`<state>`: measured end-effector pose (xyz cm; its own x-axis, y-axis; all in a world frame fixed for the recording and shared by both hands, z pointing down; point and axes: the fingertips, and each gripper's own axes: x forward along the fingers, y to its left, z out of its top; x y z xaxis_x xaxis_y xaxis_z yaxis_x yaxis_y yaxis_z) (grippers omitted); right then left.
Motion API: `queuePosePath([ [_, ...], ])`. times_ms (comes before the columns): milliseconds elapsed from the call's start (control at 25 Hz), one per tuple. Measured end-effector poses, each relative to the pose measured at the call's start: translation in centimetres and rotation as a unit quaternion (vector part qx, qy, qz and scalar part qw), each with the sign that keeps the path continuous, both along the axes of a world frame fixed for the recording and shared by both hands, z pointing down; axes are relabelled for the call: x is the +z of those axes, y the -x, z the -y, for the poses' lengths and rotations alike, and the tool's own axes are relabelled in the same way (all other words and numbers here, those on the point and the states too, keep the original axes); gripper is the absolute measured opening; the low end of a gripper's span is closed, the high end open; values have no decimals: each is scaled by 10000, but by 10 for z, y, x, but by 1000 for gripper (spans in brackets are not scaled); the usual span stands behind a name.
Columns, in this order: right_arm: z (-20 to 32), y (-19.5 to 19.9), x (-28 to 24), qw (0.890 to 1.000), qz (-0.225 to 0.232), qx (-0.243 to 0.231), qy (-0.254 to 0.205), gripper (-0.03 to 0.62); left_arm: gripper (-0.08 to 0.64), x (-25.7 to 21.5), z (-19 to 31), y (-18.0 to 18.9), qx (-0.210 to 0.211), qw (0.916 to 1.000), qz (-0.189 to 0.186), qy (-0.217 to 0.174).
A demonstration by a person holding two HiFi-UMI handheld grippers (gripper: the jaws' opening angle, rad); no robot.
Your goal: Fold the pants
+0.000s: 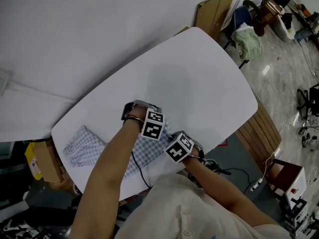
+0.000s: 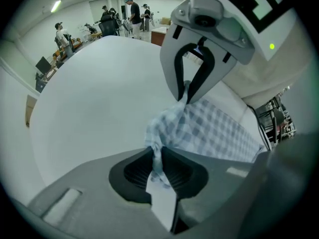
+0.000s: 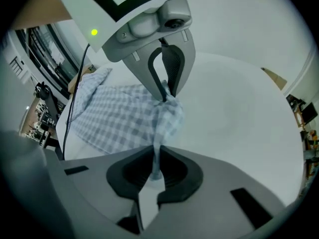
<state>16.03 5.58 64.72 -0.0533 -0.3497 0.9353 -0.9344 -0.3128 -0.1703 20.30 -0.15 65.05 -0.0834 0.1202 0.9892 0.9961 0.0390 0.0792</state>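
Pants (image 1: 84, 146), in left gripper (image 2: 158, 158) and right gripper (image 3: 153, 166), hug table (image 1: 209, 83) edge.

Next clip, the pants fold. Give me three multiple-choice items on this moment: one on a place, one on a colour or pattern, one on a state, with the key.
1. In the head view, where on the table do the pants lie?
A. at its lower-left end
B. at its far right end
C. across its middle

2. What do the pants look like?
A. plain black
B. pale blue-and-white check
C. red stripes

3. How do the left tool and the right tool stand?
A. both open and empty
B. only the left shut on cloth
C. each shut on a pinch of the pants

Key: 1 A, the cloth lies only at that end. 2 B, the checks show in all three views. 3 C, each gripper view shows fabric clamped between the pads.
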Motion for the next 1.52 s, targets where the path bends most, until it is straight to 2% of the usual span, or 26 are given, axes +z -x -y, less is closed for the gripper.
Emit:
queuePosePath([
  [160,-8,-12,-3,9989,341,301,-133,40,58,-3,-1,-2,-105,9997,232,-27],
  [240,-16,-23,-6,9980,407,448,-178,40,58,-6,-8,-11,-133,9997,200,36],
  [440,-56,-73,-16,9953,277,899,-213,40,58,-23,-45,-59,-49,9995,-198,232],
  [680,-128,-136,-25,9906,62,1369,19,40,58,-33,-117,-122,341,9963,-669,428],
  [840,-179,-168,-27,9868,-63,1603,214,39,58,-36,-169,-158,568,9935,-828,534],
  [1080,-231,-200,-24,9804,-85,1940,320,38,58,-37,-222,-192,643,9911,-912,719],
  [1200,-243,-206,-20,9800,-23,1965,304,38,58,-32,-235,-200,581,9908,-964,752],
  [1440,-247,-220,-9,9818,7,1875,295,40,60,-20,-238,-214,120,9916,-1023,779],
  [1520,-248,-219,-6,9830,3,1804,343,60,92,-23,-240,-217,-96,9905,-1037,902],
])
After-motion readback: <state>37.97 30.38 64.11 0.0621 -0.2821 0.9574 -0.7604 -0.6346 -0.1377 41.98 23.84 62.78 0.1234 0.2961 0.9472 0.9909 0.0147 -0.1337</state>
